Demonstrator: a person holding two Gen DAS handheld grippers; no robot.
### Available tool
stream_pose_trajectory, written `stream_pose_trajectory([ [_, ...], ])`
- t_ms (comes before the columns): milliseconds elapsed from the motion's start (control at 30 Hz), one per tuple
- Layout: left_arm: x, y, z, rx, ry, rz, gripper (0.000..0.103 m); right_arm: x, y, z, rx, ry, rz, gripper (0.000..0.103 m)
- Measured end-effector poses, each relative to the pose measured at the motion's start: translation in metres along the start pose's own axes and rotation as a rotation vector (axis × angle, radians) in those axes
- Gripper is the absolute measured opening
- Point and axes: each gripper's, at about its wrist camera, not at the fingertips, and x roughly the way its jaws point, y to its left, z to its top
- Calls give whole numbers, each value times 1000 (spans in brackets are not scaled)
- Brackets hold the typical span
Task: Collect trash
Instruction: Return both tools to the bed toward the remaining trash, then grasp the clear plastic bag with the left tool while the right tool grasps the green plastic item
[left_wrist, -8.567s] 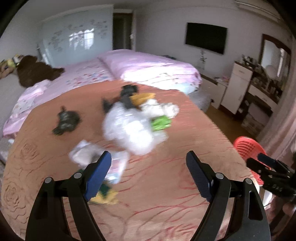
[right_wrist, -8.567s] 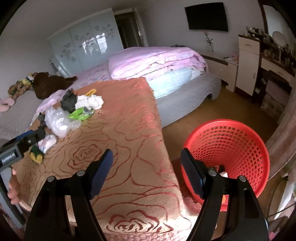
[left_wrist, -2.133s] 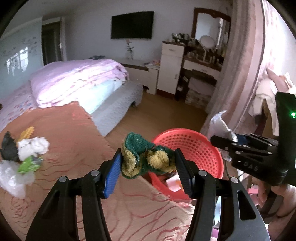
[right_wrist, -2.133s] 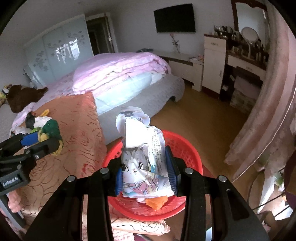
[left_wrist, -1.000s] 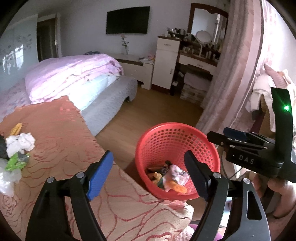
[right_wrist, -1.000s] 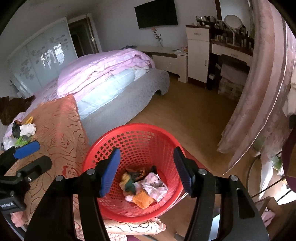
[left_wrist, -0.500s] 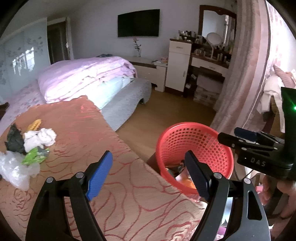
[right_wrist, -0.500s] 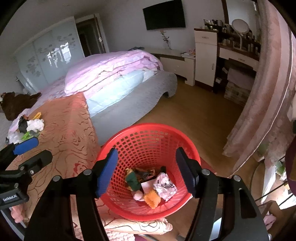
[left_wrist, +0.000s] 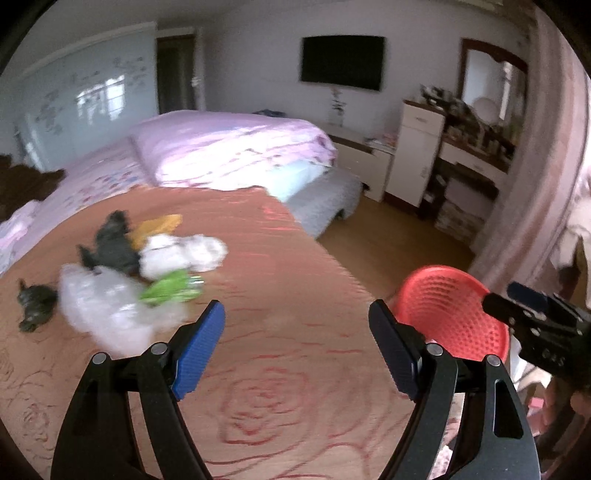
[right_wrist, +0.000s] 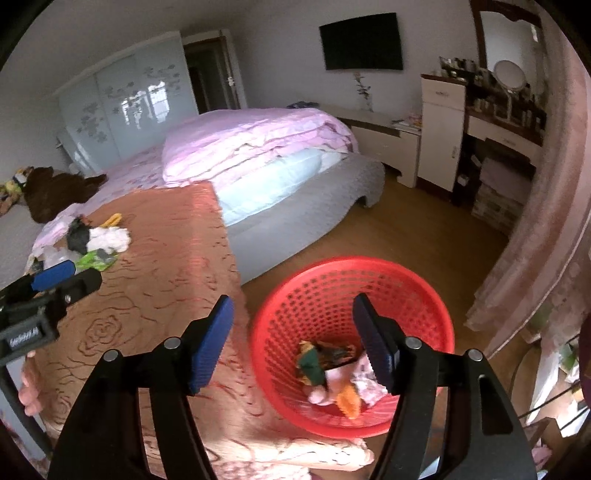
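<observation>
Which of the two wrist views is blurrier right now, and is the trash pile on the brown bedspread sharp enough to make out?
Left wrist view: motion-smeared; the trash pile is soft blobs, though the blue fingers stay crisp. Right wrist view: sharper; the red basket mesh and its contents read clearly, and the pile is small near the left edge. Both bend straight lines at the rim.

wall television, pink duvet, white cabinet

Soft daylight glares off the glossy wardrobe doors. Motion blur smears the left wrist view, trash pile included; the right stays sharper. Fisheye bending darkens every corner.
</observation>
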Motion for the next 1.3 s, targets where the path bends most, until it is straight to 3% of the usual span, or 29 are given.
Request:
stream_pose_trajectory([
  [433, -17, 123, 0, -224, -25, 246, 77, 1, 59, -5, -90, -18, 95, 69],
  [867, 27, 143, 1, -256, 62, 196, 76, 14, 55, -17, -86, 31, 97, 69],
  [900, 29, 143, 1, -255, 59, 201, 73, 14, 56, -18, -87, 35, 98, 69],
  [967, 32, 142, -1, -230, 71, 219, 57, 16, 57, -18, -87, 43, 100, 69],
  [1033, 32, 143, -4, -221, 71, 217, 52, 17, 59, -20, -89, 47, 103, 69],
  [1300, 12, 149, -20, -232, 48, 213, 48, 16, 70, -22, -115, 50, 124, 69],
])
